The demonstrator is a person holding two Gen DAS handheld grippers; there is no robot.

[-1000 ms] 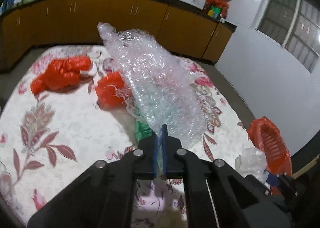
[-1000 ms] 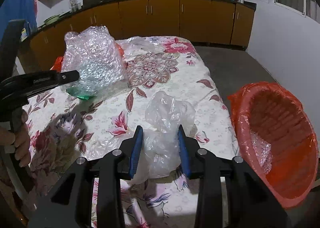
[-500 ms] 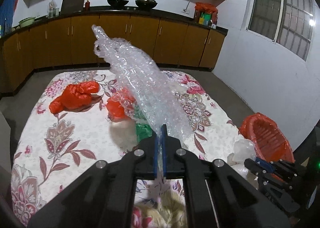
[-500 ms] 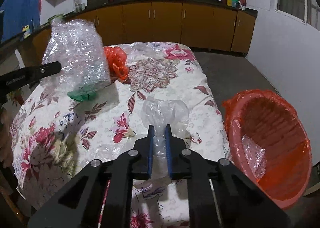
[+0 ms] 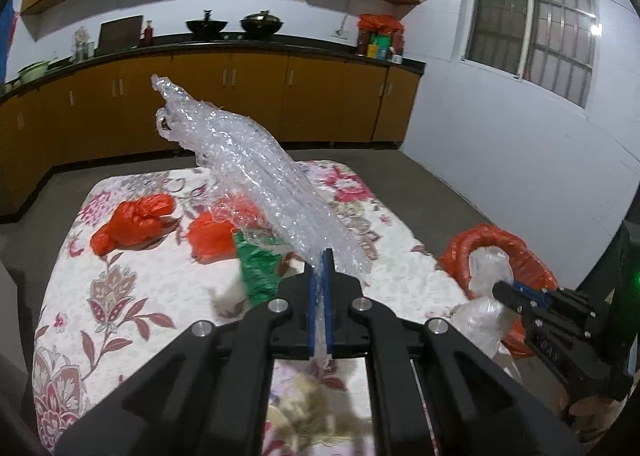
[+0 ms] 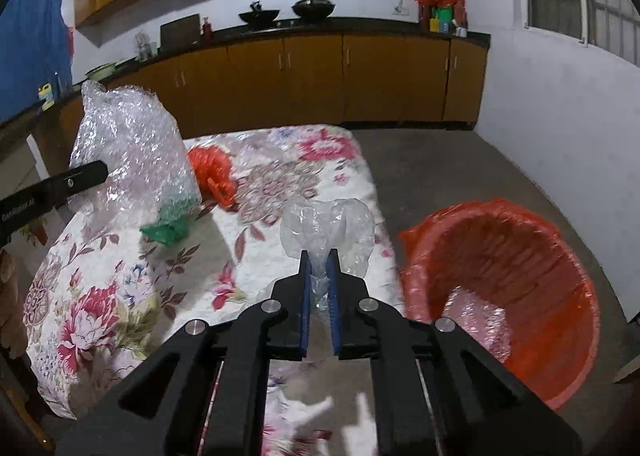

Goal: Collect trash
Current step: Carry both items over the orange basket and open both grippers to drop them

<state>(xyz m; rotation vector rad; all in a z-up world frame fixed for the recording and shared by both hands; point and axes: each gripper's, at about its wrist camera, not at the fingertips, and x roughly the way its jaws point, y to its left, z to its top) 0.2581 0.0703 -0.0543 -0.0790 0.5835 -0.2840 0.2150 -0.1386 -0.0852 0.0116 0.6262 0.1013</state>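
My left gripper [image 5: 319, 262] clenched on bubble wrap [image 5: 256, 171], my right gripper [image 6: 319, 262] clamping a clear plastic bag [image 6: 326, 221], beside the orange bin [image 6: 512, 296]

Crumpled bubble wrap [image 5: 256, 171] and clear bag [image 6: 326, 225], both lifted.

Left gripper [image 5: 319, 262]: matte black frame, two angular tapered arms with triangular cut-outs, four round silver screw heads, thin blue pads on inner finger faces. Right gripper [image 6: 320, 262]: identical black build, blue ribbed pads, four silver screws. Seen from the left wrist view: small dark bolts, embossed lettering along one side, green indicator light behind.
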